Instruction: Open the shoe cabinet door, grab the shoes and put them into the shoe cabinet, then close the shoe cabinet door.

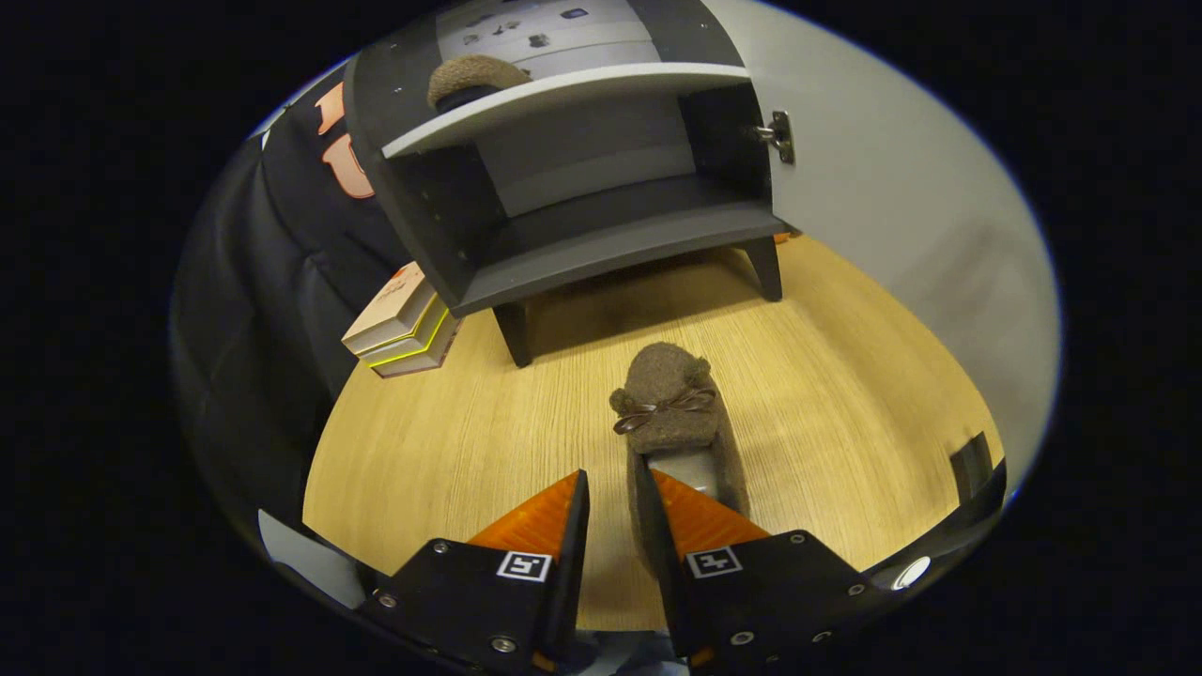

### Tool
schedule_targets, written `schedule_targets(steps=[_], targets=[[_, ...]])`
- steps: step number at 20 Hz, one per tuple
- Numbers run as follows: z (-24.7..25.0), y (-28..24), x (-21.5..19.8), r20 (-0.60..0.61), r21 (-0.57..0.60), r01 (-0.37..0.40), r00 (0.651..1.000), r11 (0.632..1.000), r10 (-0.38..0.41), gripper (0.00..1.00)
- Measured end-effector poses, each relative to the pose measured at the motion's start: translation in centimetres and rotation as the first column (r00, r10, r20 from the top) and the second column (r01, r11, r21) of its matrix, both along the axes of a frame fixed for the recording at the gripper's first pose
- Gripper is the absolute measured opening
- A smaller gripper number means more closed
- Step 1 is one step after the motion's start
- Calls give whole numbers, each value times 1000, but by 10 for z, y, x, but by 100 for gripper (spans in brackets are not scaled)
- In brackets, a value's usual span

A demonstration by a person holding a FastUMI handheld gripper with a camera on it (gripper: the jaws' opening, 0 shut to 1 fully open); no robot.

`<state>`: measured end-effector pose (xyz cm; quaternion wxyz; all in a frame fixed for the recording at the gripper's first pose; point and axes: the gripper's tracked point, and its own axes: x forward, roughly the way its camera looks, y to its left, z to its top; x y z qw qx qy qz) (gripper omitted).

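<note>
**Second slipper at the jaws, cabinet standing open**

The gripper [608,498] hovers low over the wooden worktop [845,394], its jaws spread a little, with a narrow gap between them. The brown slipper [669,404] lies on the worktop just ahead, toe with its small bow pointing toward the cabinet. Its heel end reaches back to the right orange finger [700,521], which seems to sit in or over the slipper's opening, with the slipper's left wall in the gap. Whether both fingers press on that wall I cannot tell.

The shoe cabinet [582,188] stands beyond the slipper toward the far edge of the worktop, its door [892,207] swung wide to the right on its hinge [778,136]. The upper shelf [563,99] already carries another brown slipper [474,77], tucked at its left end. The lower compartment [610,225] looks empty. A stack of boxes [399,324] sits at the worktop's left edge beside the cabinet's leg.

Risks, as I judge them:
- A pinch on the soft heel wall alone may let the slipper droop or twist out when lifted.
- The jaws could close on air if the wall is not truly between them.
- Carried low, the slipper's toe could catch the front lip of the bottom shelf.
- A wide swing to the right might knock the open door.
</note>
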<state>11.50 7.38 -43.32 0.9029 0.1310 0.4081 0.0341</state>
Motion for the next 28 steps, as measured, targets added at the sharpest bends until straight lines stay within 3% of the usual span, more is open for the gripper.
schedule_targets(steps=[12,18,22,28], targets=[[-54,12,37,-53,43,13,999,999,-11,39],[-60,2,47,0,-10,17,1000,1000,-17,8],[-52,-1,50,60,-95,1,998,995,4,3],[-19,-12,49,126,-76,42,992,996,-32,2]])
